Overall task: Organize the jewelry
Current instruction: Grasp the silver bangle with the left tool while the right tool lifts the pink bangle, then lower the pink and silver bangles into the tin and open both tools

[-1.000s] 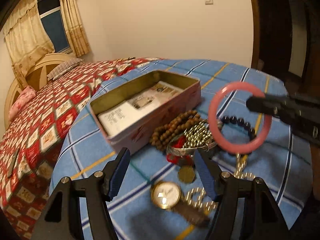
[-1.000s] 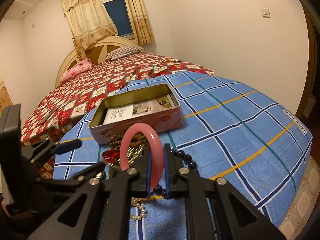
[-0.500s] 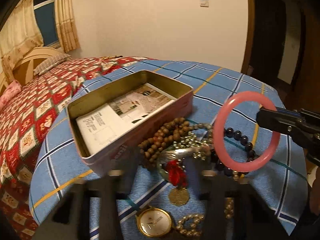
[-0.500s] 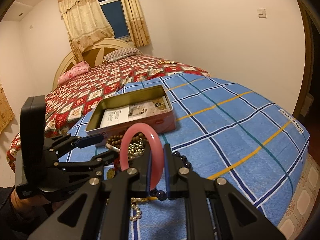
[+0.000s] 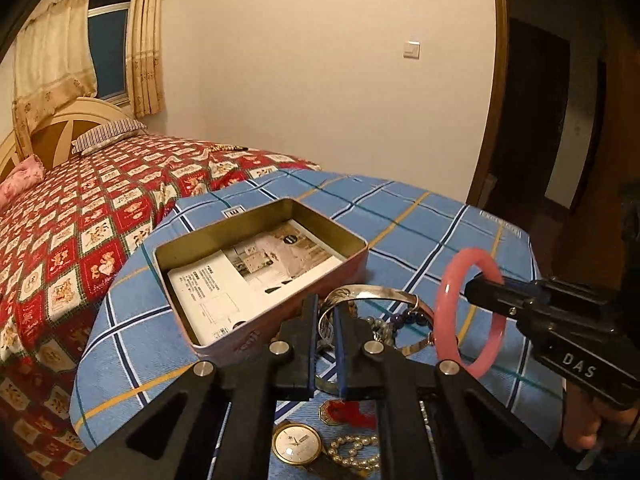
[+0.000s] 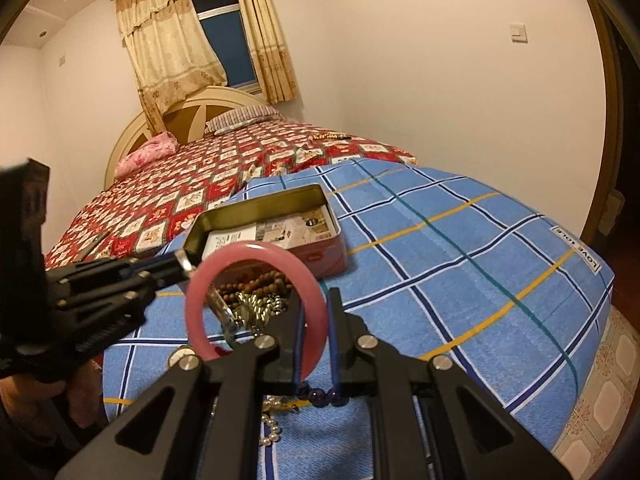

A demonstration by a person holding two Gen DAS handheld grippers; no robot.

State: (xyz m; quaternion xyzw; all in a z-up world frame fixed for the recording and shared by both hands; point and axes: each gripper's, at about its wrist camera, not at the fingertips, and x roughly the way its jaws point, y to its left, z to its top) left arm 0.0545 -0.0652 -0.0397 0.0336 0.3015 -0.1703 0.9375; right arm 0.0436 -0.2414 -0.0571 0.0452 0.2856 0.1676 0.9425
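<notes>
Between the left gripper (image 5: 324, 320) fingers, one silver bangle (image 5: 370, 300) is clamped, lifted over the desk (image 5: 420, 216); one open tin (image 5: 256, 272) lies just ahead-left, one watch (image 5: 297, 445) below. From the right wrist, the right gripper (image 6: 314, 344) pinches one pink bangle (image 6: 256, 300), standing upright on edge, tin beyond it.

Warm lamplight is falling on cream walls (image 6: 420, 60). Ahead and to the left, a bed (image 6: 208, 184) in a red patterned quilt is stretching toward an arched headboard (image 6: 188, 116), a striped pillow (image 6: 244, 116) and a pink pillow (image 6: 148, 152) lying against it. Gold curtains (image 6: 168, 48) are hanging around a dark window (image 6: 228, 48). A light switch (image 5: 412, 49) is sitting on the wall, and a dark wooden doorway (image 5: 532, 120) is opening at the right. Patterned floor tiles (image 6: 600, 392) are showing at lower right.
</notes>
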